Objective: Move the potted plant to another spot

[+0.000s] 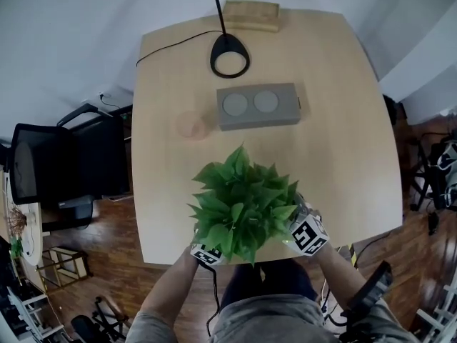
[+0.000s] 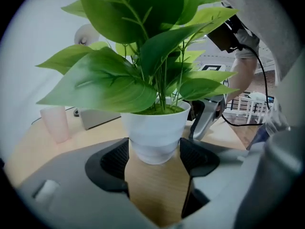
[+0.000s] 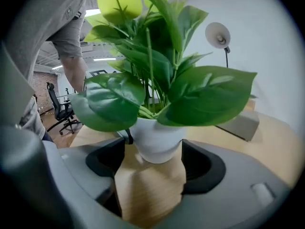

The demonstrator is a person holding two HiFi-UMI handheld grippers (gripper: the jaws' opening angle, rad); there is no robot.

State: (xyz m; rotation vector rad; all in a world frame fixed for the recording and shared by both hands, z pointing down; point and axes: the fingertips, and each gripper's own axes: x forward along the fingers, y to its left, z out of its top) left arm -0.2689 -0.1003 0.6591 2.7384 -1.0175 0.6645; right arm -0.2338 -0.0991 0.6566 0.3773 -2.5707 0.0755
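Note:
The potted plant, broad green leaves in a white pot, stands on the wooden table close to its front edge. My left gripper is at the plant's near left and my right gripper at its near right. In the left gripper view, the left gripper is wide open, with the base of the white pot at its fingertips and the pads beside it, not pressing. The right gripper view shows the right gripper open the same way around the pot from the other side.
Behind the plant lie a grey box with two round discs, a pink cup, a black lamp base with its cord and a wooden block. A black office chair stands left of the table.

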